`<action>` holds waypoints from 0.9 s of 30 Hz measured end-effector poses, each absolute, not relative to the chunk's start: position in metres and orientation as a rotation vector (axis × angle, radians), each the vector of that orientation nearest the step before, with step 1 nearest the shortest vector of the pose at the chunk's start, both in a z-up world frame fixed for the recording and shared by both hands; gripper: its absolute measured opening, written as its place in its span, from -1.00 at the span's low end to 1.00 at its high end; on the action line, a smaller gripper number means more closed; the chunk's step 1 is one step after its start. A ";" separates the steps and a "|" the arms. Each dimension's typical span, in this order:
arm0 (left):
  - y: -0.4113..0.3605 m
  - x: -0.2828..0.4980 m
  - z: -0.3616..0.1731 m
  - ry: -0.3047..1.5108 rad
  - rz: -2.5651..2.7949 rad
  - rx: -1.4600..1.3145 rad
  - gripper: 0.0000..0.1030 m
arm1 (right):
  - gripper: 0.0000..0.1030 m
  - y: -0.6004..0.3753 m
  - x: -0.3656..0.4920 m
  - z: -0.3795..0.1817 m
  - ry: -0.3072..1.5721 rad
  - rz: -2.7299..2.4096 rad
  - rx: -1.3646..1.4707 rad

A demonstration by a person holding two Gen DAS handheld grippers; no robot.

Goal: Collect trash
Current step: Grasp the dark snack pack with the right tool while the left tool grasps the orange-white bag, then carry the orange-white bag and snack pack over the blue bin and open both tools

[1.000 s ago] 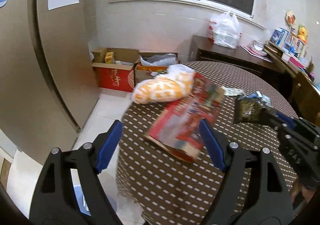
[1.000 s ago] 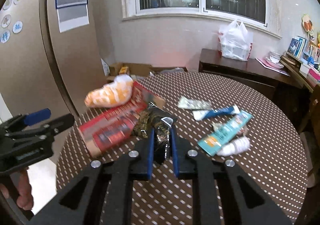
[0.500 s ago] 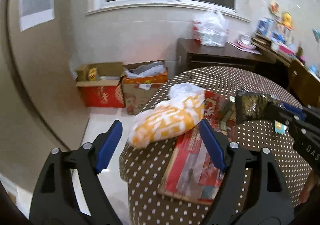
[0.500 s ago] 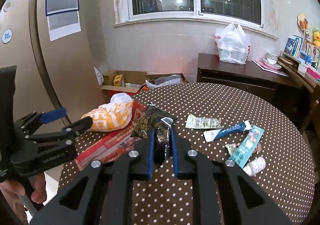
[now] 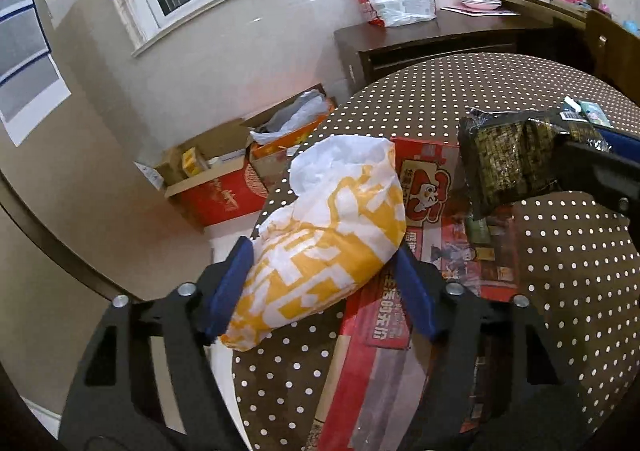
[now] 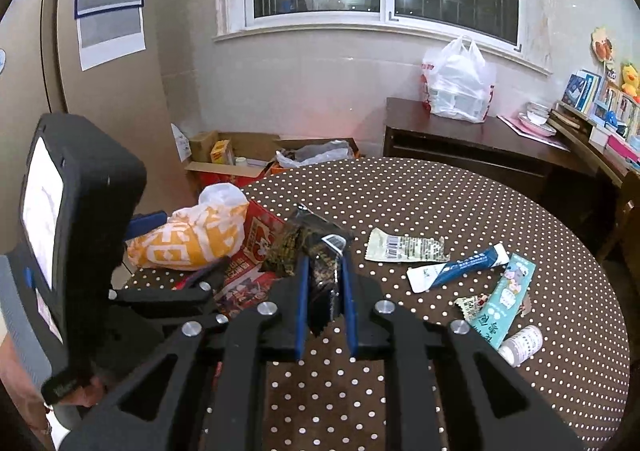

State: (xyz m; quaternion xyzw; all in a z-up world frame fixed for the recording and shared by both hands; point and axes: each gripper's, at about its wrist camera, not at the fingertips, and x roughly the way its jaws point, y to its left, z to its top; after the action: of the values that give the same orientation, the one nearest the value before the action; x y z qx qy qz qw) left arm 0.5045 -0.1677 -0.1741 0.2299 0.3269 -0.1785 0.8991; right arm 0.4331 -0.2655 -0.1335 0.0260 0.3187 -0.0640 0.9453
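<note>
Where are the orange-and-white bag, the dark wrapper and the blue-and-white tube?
orange-and-white bag point(image 5: 328, 239): left wrist view, middle of its bulging side.
dark wrapper point(image 5: 508, 163): left wrist view, patterned face.
blue-and-white tube point(image 6: 460, 267): right wrist view, mid-body.

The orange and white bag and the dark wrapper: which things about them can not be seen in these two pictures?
- orange and white bag, both views: its contents; the plastic is opaque.
- Left wrist view: whether the left gripper pads press the bag; the bag covers their inner faces.
- dark wrapper, right wrist view: its lower end, hidden inside the right gripper.
- red printed box: far part hidden under the bag and wrapper; the near end is cut off by the gripper body.
</note>
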 end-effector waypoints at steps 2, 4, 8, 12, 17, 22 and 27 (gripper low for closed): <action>-0.167 0.504 -0.172 0.684 -0.366 0.461 0.12 | -0.70 -0.265 0.433 -0.134 0.646 -0.131 0.054; -0.166 0.499 -0.170 0.681 -0.362 0.469 -0.01 | -0.70 -0.266 0.432 -0.132 0.644 -0.130 0.056; -0.161 0.487 -0.162 0.675 -0.369 0.430 -0.19 | -0.70 -0.266 0.426 -0.128 0.634 -0.123 0.061; -0.155 0.465 -0.145 0.639 -0.373 0.391 -0.21 | -0.70 -0.266 0.414 -0.118 0.617 -0.122 0.059; -0.145 0.439 -0.124 0.630 -0.377 0.336 -0.20 | -0.70 -0.259 0.392 -0.104 0.599 -0.111 0.051; -0.130 0.410 -0.108 0.621 -0.343 0.296 -0.20 | -0.70 -0.245 0.367 -0.089 0.579 -0.085 0.045; -0.100 0.381 -0.101 0.634 -0.267 0.212 -0.20 | -0.70 -0.217 0.340 -0.077 0.557 -0.035 0.048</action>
State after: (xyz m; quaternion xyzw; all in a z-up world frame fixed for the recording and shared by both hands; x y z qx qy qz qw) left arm 0.3810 -0.0998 -0.1006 0.1039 0.3102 -0.1308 0.9359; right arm 0.3398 -0.2166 -0.0771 0.0238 0.2747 -0.0171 0.9611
